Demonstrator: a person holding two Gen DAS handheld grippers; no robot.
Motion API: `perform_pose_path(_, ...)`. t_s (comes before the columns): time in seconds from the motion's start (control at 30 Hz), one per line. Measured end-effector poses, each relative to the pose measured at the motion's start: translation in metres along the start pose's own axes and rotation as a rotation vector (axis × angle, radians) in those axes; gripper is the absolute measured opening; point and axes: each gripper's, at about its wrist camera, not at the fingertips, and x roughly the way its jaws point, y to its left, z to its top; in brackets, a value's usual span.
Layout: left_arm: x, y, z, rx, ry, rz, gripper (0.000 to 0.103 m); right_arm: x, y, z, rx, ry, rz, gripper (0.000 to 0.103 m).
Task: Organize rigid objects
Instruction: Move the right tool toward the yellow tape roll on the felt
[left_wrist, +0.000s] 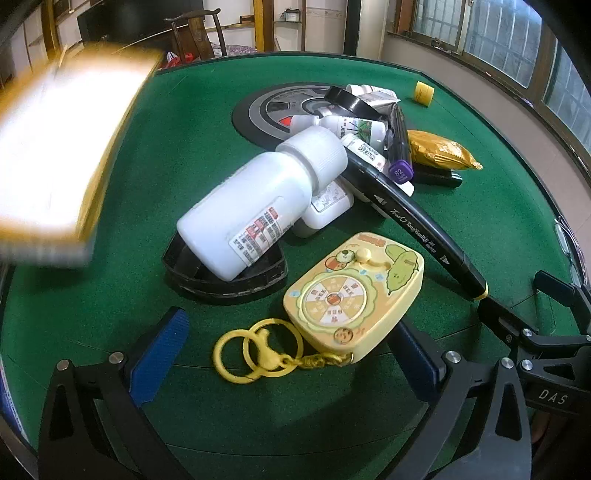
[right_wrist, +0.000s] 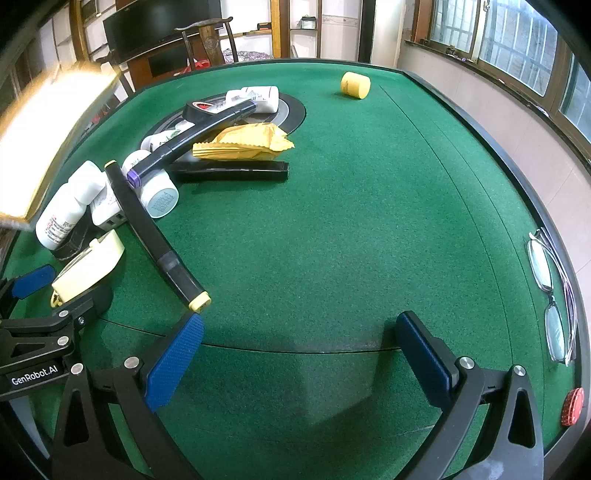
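Note:
My left gripper (left_wrist: 288, 354) stands open over a yellow toy keychain (left_wrist: 354, 291) with yellow rings (left_wrist: 255, 349); neither pad touches it. Behind it a big white bottle (left_wrist: 258, 206) leans on a black tape ring (left_wrist: 225, 273). A long black marker (left_wrist: 417, 221) crosses a pile of small white bottles (left_wrist: 347, 127) and a purple-capped marker (left_wrist: 400, 147). My right gripper (right_wrist: 299, 354) is open over bare green felt. In its view the black marker (right_wrist: 155, 236), the keychain (right_wrist: 88, 269) and the white bottle (right_wrist: 66, 210) lie to the left.
A blurred wooden box (left_wrist: 55, 147) hangs at the upper left. A gold snack packet (right_wrist: 243, 144) lies over a flat black bar (right_wrist: 229, 171). A yellow cylinder (right_wrist: 355, 85) stands far back. Glasses (right_wrist: 554, 295) and a red chip (right_wrist: 572, 406) lie by the table's right edge (right_wrist: 576, 258).

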Motion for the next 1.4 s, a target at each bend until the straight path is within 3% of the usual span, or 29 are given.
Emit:
perform_pose_path(1.03,0.002,-0.001,0.004,0.002,0.001,-0.001,0.103,0.001,-0.004,-0.001,0.000,0.001,-0.004,0.102)
perform_pose_path(1.2,-0.002,0.015,0.003,0.067,0.012,-0.036,0.103,0.001,-0.008,0.001,-0.095,0.024,0.053,0.101)
perform_pose_path(1.4,-0.023,0.045,-0.002,0.113,-0.099,-0.155,0.103,-0.049,-0.037,0.016,-0.083,-0.132,0.071,0.102)
